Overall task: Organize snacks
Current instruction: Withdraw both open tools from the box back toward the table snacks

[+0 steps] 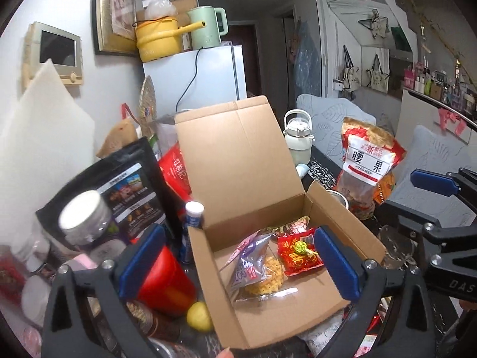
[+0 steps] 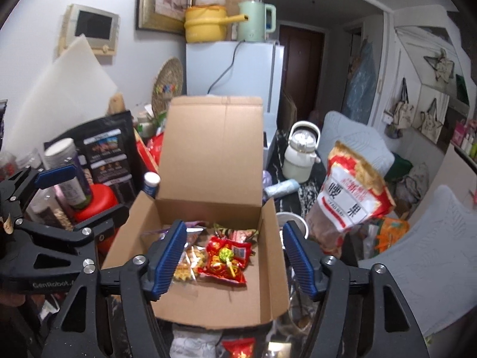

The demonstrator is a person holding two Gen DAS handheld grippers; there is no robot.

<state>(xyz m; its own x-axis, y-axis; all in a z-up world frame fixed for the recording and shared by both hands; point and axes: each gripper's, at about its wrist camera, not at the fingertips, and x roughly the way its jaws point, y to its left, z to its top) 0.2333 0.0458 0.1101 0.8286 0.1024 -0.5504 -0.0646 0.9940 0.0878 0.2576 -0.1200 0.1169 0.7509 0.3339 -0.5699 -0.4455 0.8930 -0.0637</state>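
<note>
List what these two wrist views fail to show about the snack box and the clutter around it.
- Cardboard box: its front wall is hidden by the left gripper.
- Clear waffle snack packet: partly covered by the right gripper finger.
- Packet behind the red snack packet: too small to identify.
- White-lidded jar: blurred in the left wrist view.

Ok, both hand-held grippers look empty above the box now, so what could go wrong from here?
Three risks, as I judge them:
1. The tall cashew bag leans beside the cardboard box; reaching for it could tip it.
2. The upright lid flap might fall shut or get bumped during the next drop.
3. Clutter crowds the left hand-held gripper: the red canister and white-capped tube could be knocked over.
</note>
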